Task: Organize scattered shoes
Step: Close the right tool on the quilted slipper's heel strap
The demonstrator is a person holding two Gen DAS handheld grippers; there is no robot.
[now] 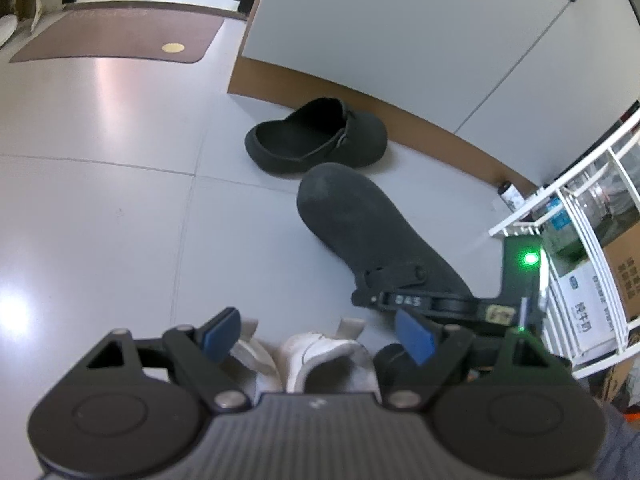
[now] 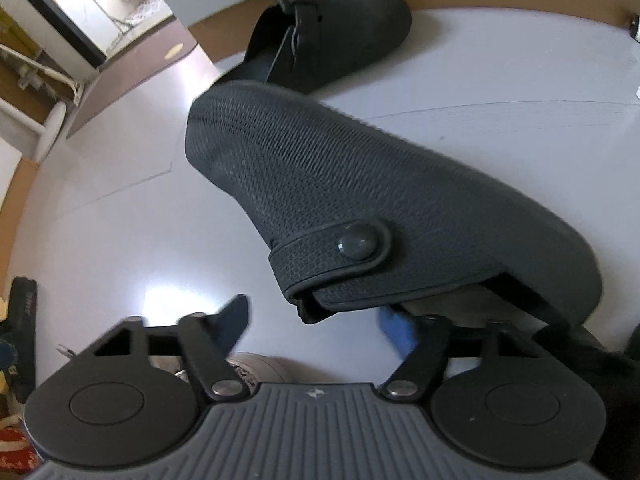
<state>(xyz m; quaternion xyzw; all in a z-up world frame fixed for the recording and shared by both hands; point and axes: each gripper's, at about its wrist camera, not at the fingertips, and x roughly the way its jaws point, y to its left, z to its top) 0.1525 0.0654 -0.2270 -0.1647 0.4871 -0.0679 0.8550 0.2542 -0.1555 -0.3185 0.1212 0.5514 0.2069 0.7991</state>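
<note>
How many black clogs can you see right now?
2. One clog rests on the floor beside the cabinet's brown base. The other clog lies nearer, its heel end at the right gripper. More shoes may sit out of view.

Left gripper (image 1: 318,334): jaws spread wide, pitched steeply downward, nothing between pads. Right gripper (image 2: 316,326): pitched downward, jaws partly apart, grip unclear.
</note>
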